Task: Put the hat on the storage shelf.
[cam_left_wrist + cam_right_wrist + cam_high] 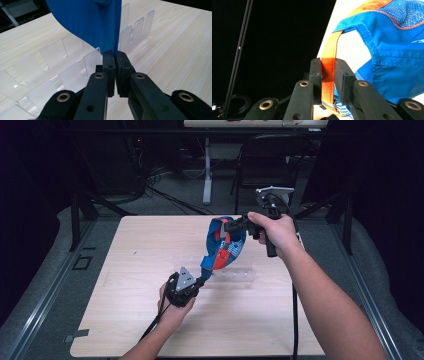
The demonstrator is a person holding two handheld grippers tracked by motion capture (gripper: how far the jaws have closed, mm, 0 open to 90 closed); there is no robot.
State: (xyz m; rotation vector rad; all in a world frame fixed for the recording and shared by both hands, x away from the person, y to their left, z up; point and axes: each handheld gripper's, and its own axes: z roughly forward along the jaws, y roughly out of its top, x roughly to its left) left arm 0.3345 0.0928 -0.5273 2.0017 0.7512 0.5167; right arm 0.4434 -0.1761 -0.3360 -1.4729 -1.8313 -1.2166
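The left hand [172,307] comes in low from the bottom edge, forearm angled up and right, and carries the left tongs [202,281] with the jaws pointing up and to the right, pressed together on a thin blue edge. The right arm reaches farther forward, its hand [277,232] wrapped around the right tongs [231,226], held higher with the jaws pointing left and clamped on an orange strap.

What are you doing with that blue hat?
A person is holding a blue and orange cap up over a wooden table with two grippers. The left gripper pinches the blue brim. The right gripper pinches the orange strap at the back. So the cap hangs stretched between them, above a clear plastic rack that sits on the table.
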